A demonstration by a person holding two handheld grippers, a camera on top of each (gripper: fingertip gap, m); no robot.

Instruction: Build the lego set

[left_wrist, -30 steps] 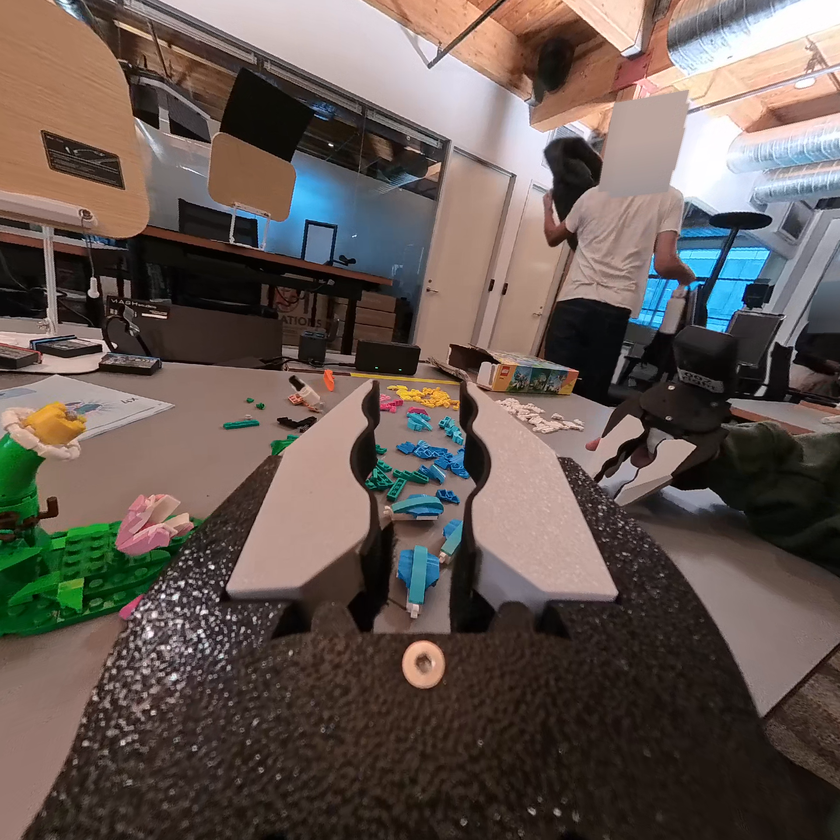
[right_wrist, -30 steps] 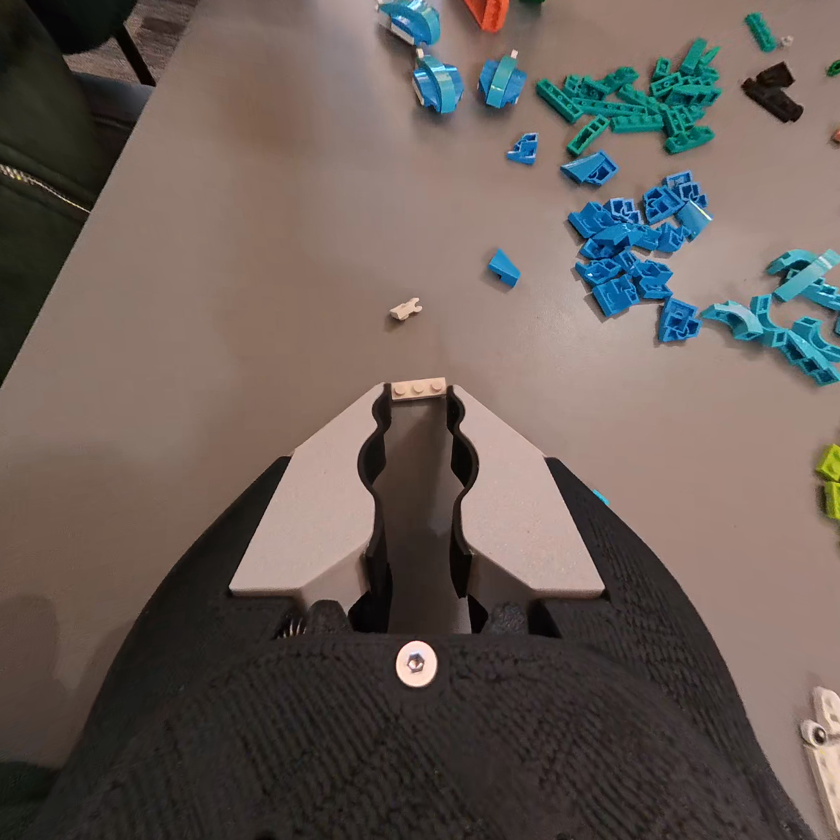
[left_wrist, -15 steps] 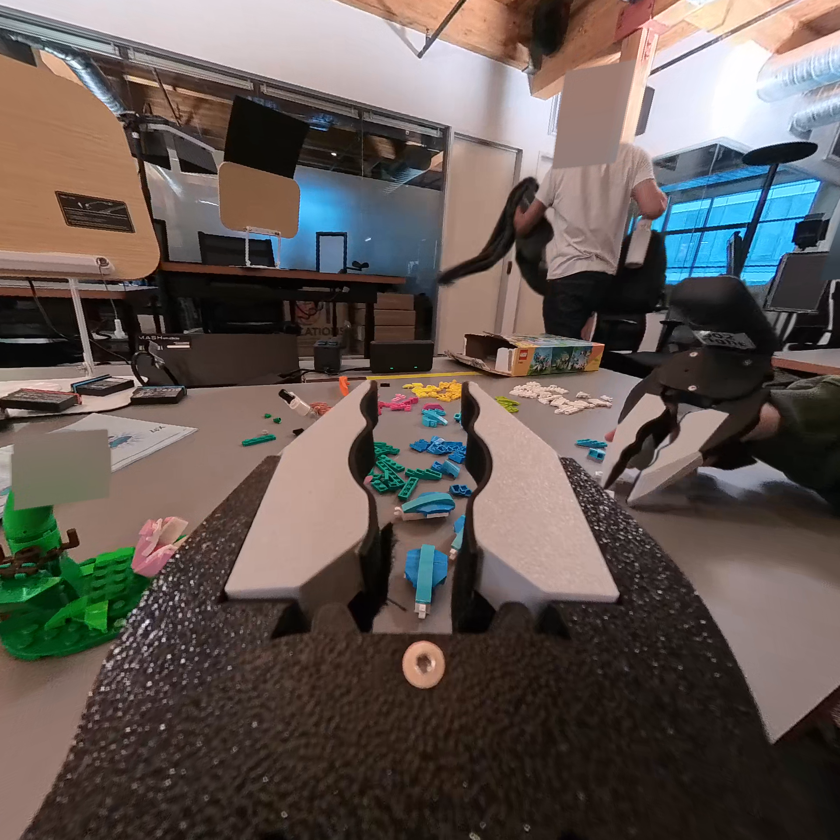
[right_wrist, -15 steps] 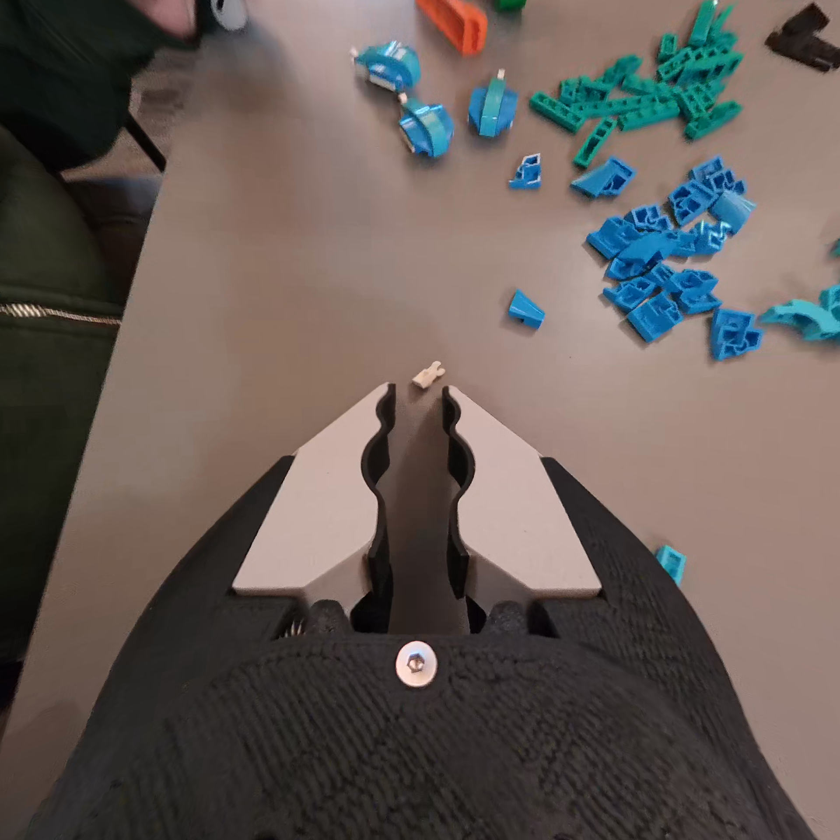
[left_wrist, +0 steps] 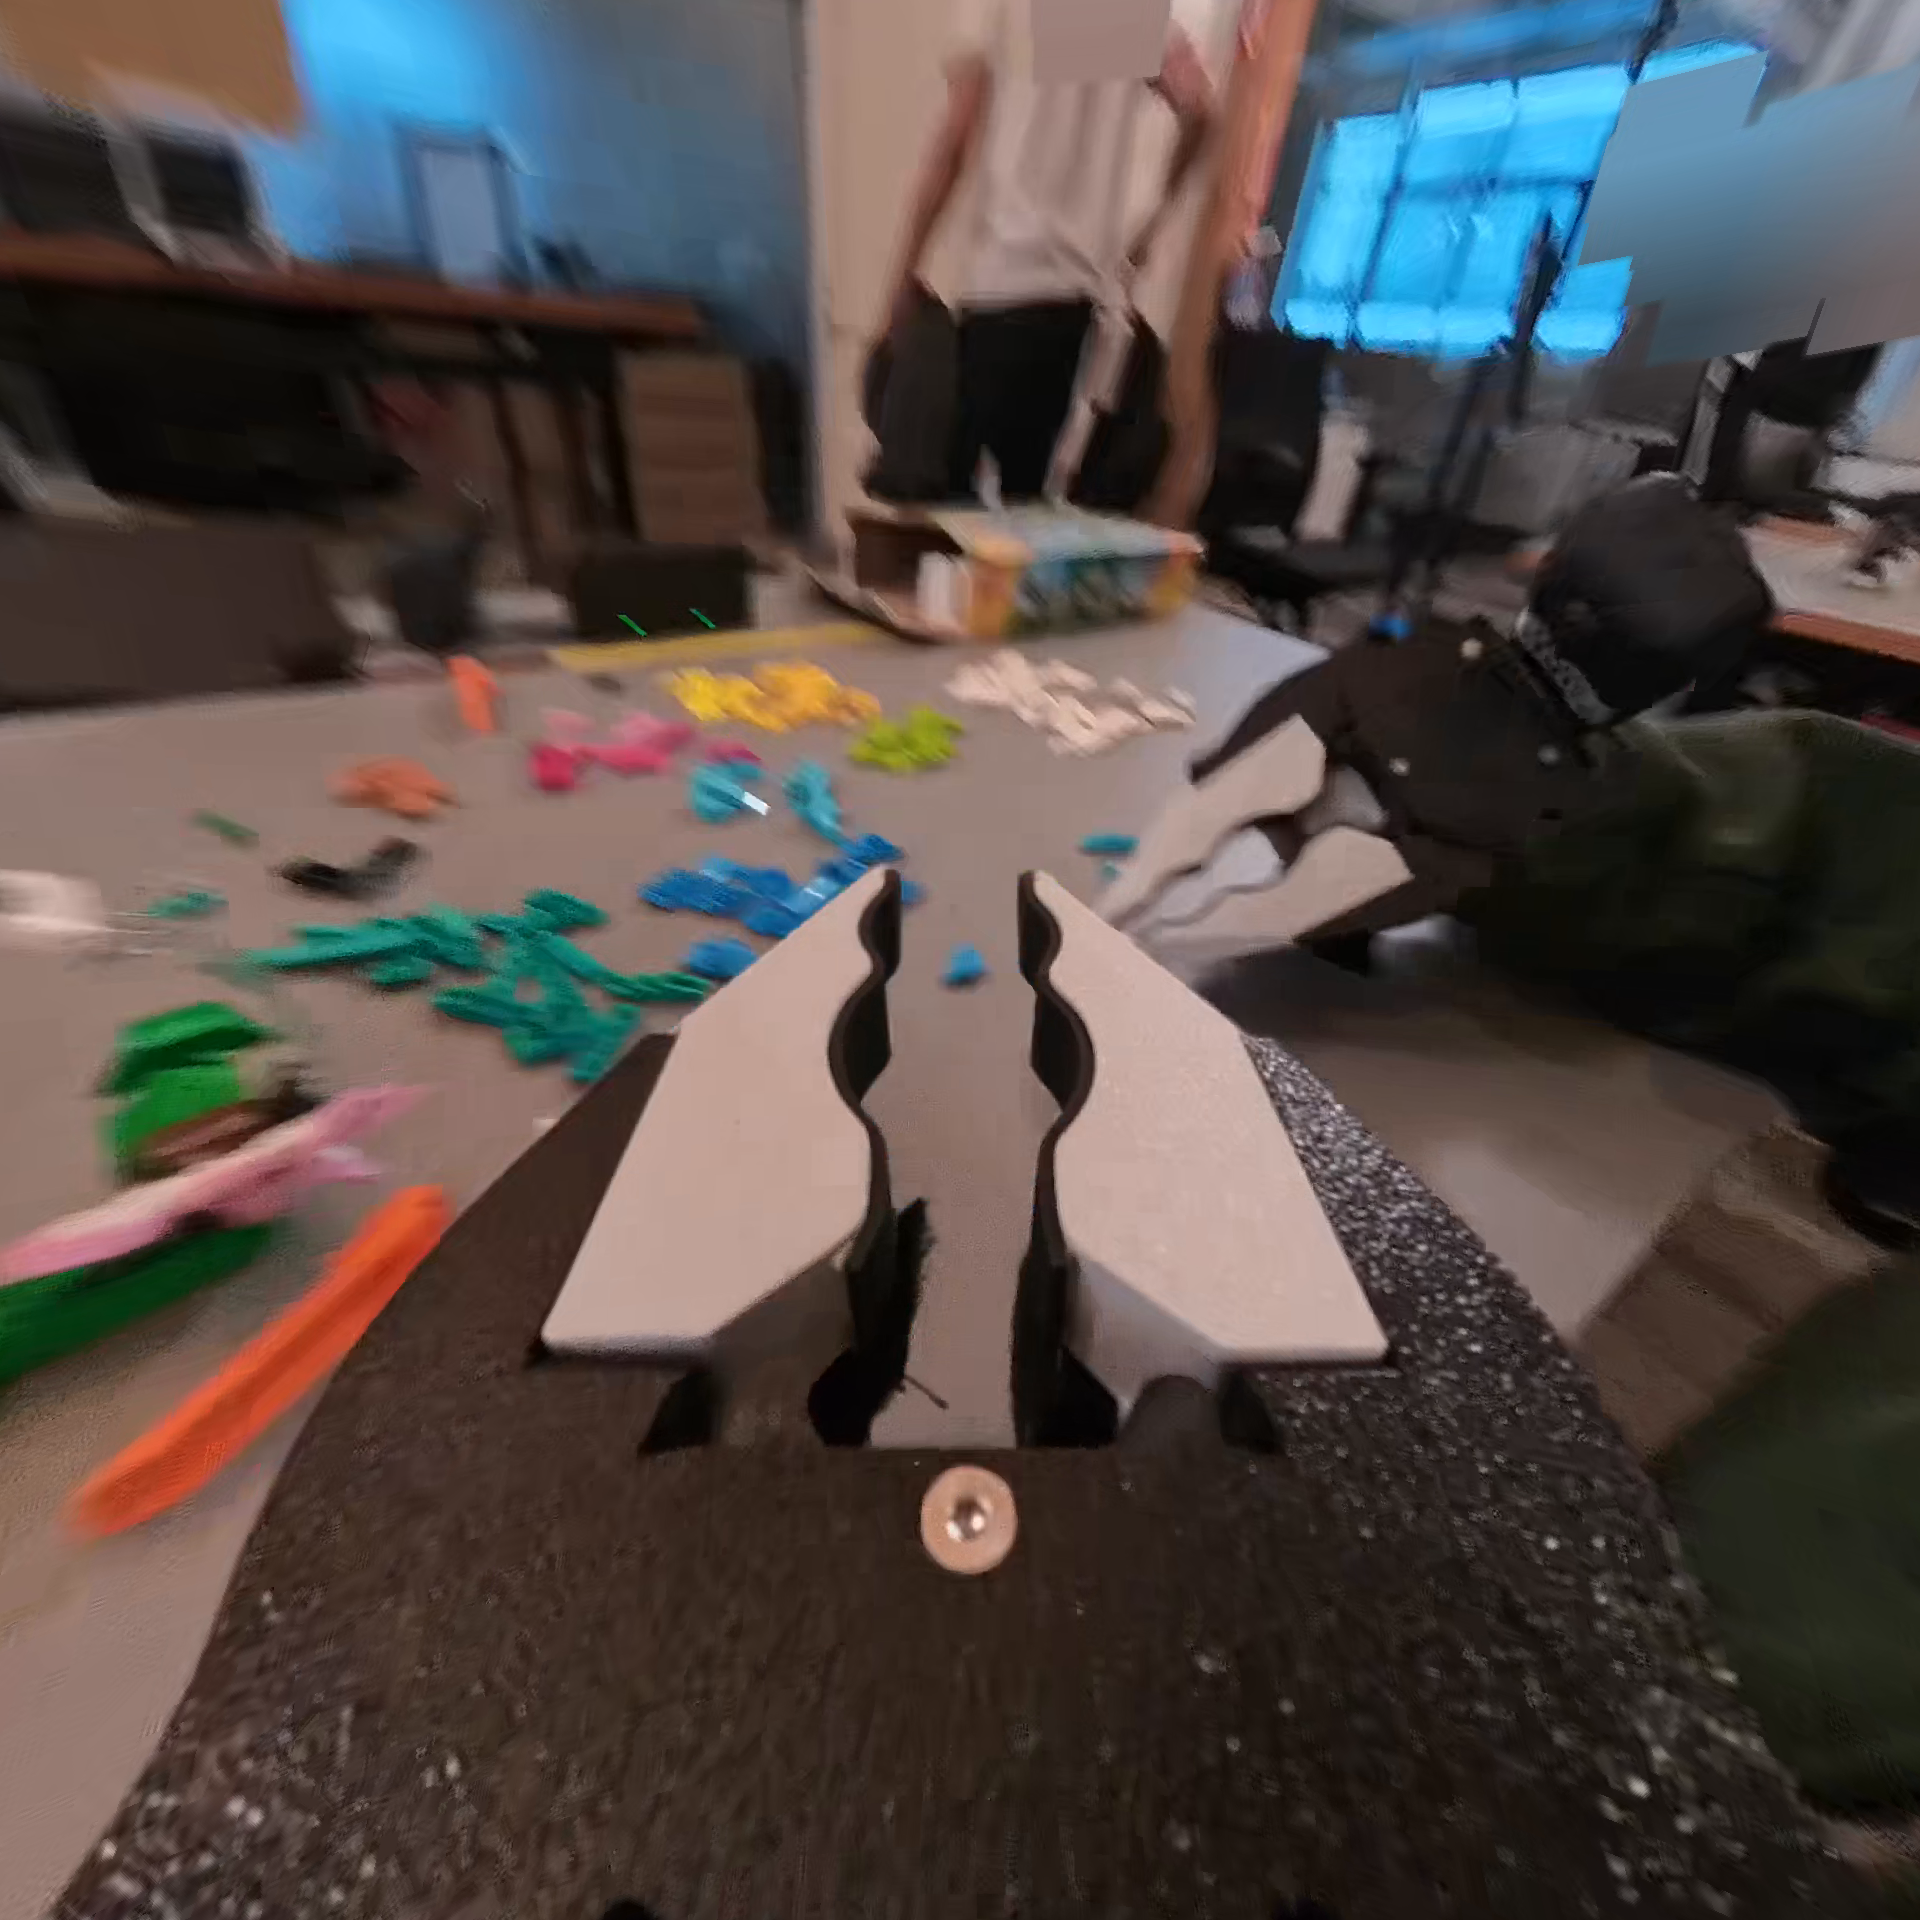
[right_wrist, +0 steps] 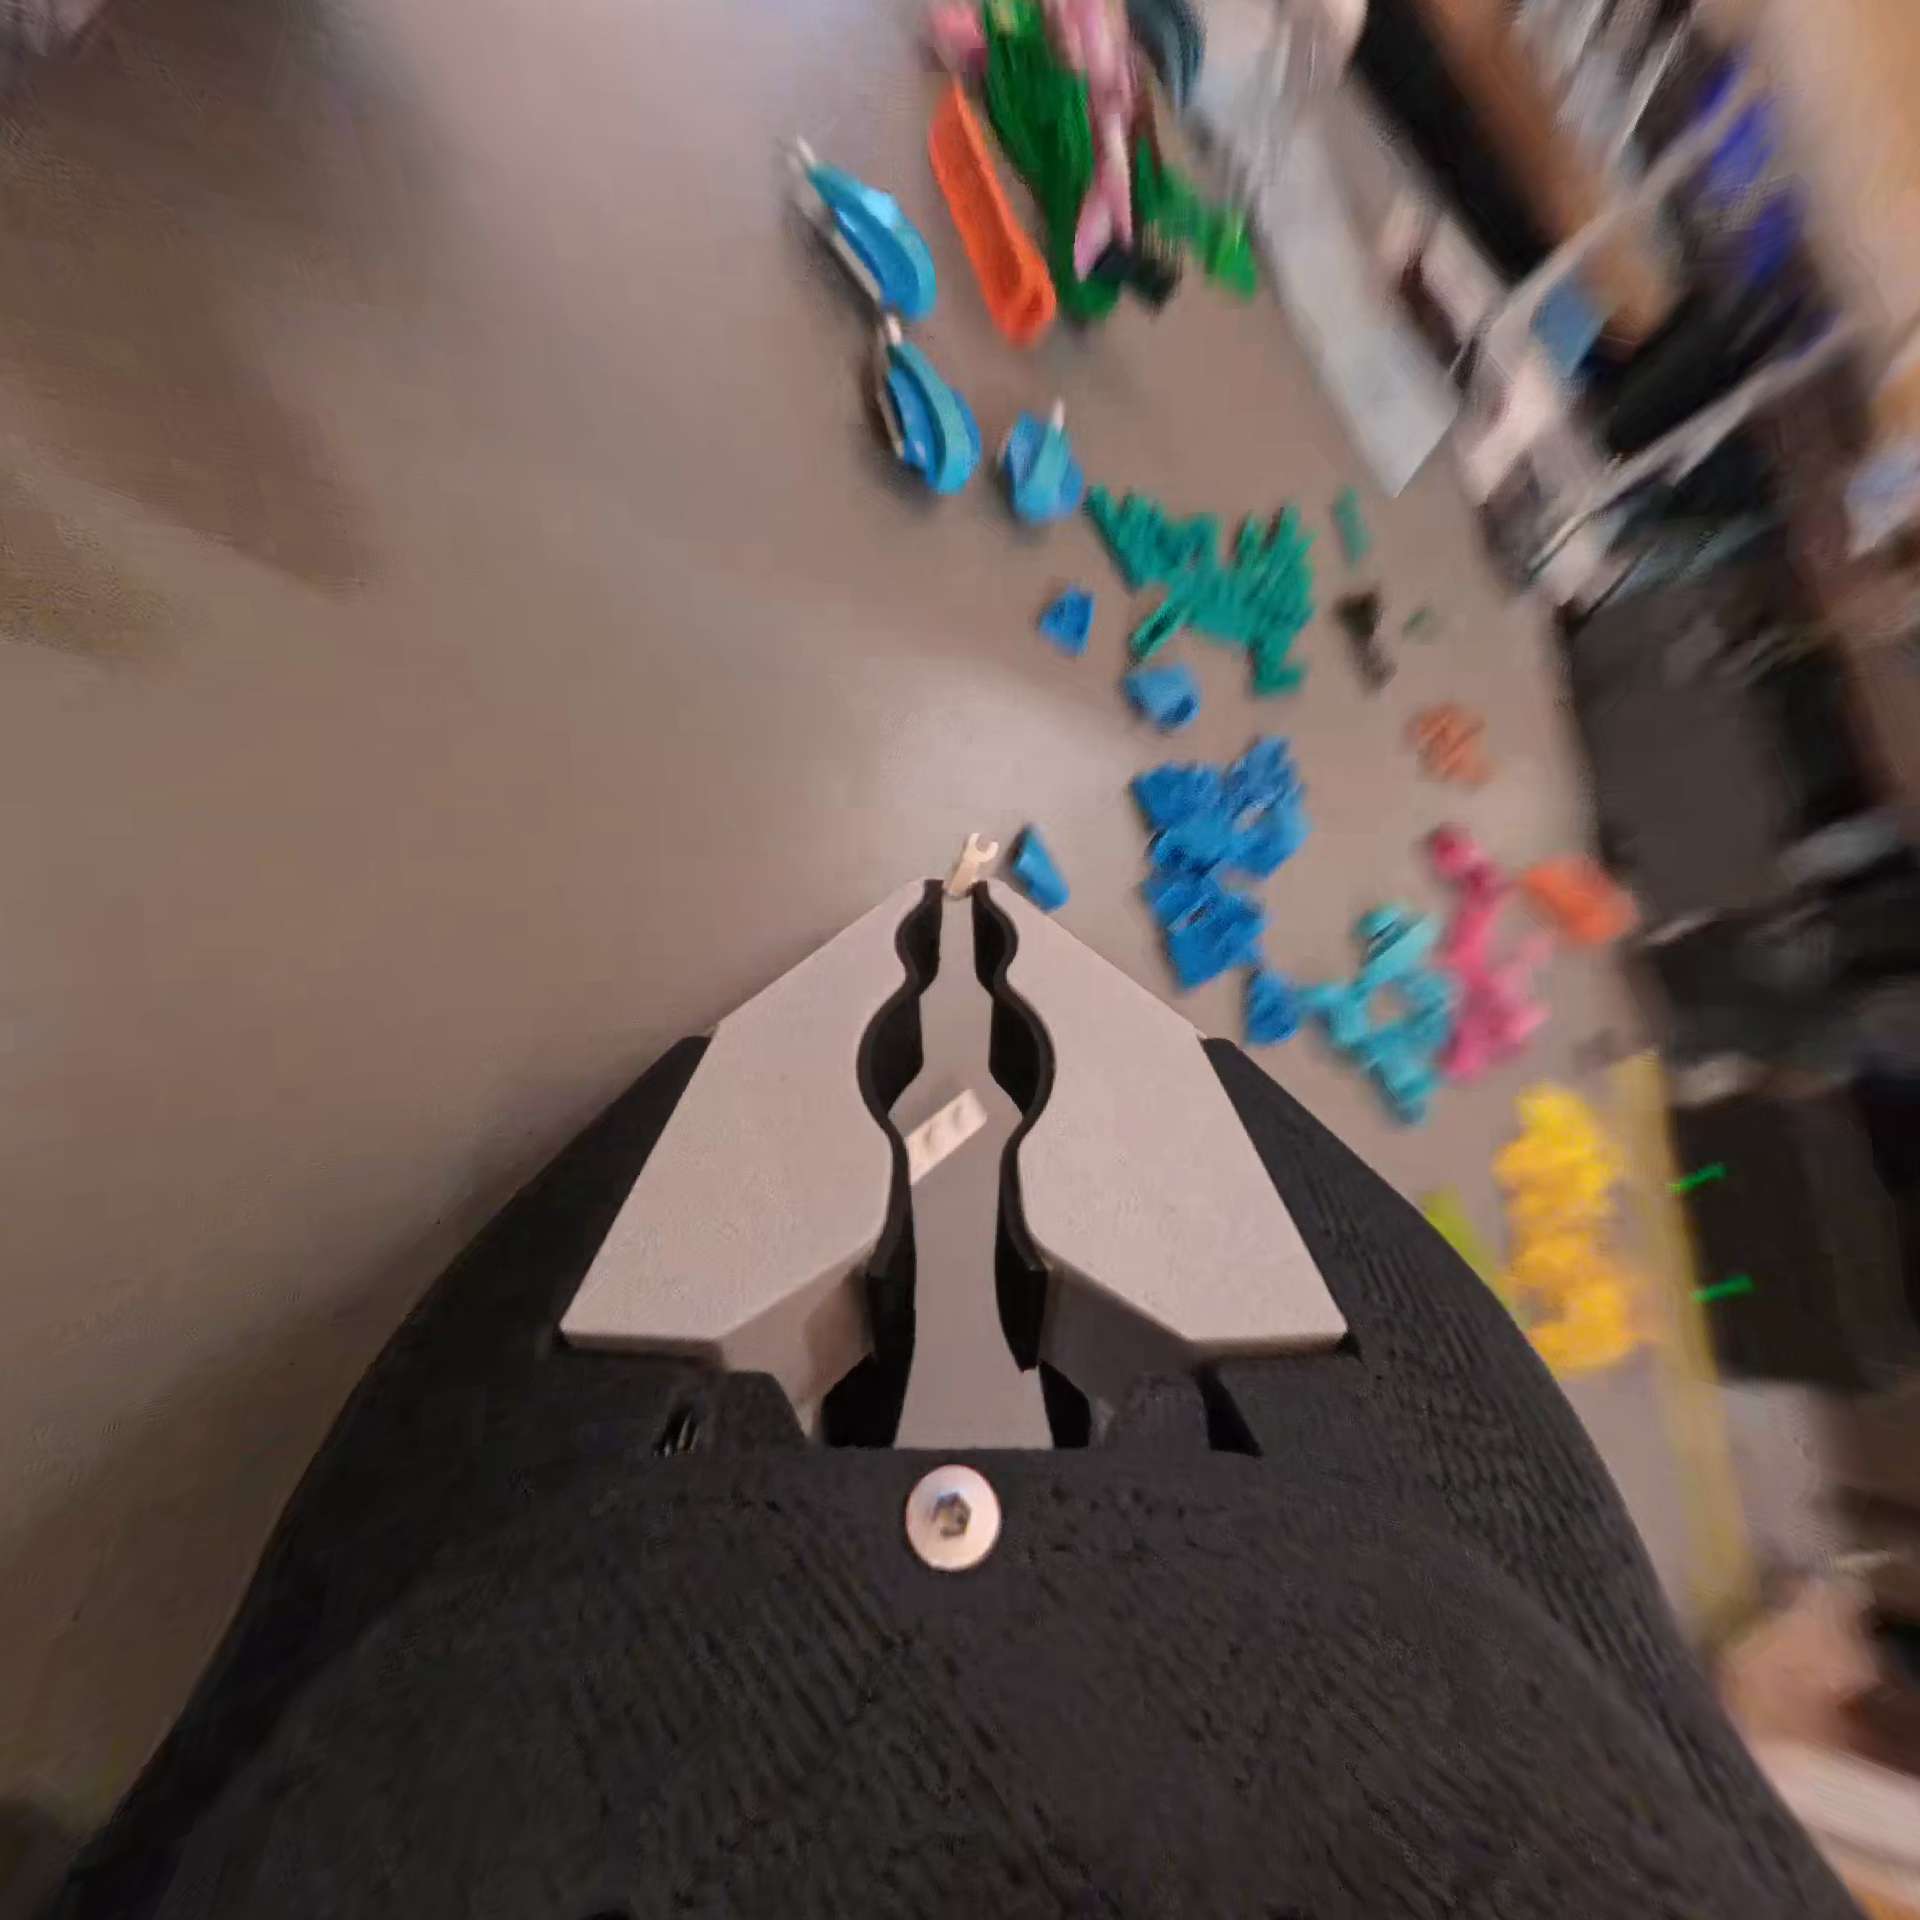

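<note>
My right gripper (right_wrist: 956,891) is shut on a small white clip piece (right_wrist: 971,860), which sticks out past its fingertips. A white plate (right_wrist: 945,1127) lies on the grey table (right_wrist: 416,727) below the fingers. A small blue slope (right_wrist: 1039,868) sits just right of the tips. My left gripper (left_wrist: 956,894) is open and empty above the table, and a small blue piece (left_wrist: 964,964) shows between its tips. The right gripper (left_wrist: 1132,894) also shows in the left wrist view, low over the table. The green build with a pink flower (left_wrist: 177,1101) stands at the left. Both views are blurred.
Sorted piles lie across the table: teal (left_wrist: 499,966), blue (left_wrist: 758,894), pink (left_wrist: 613,753), yellow (left_wrist: 769,696), white (left_wrist: 1070,696). An orange separator (left_wrist: 270,1351) lies near the green build. Three blue sub-builds (right_wrist: 935,416) lie far left. A box (left_wrist: 1070,582) and a standing person (left_wrist: 1039,260) are beyond.
My right gripper let go of the white plate, moved forward and closed on the small white clip piece. My left gripper swung right and stayed open. Both views are now blurred.
</note>
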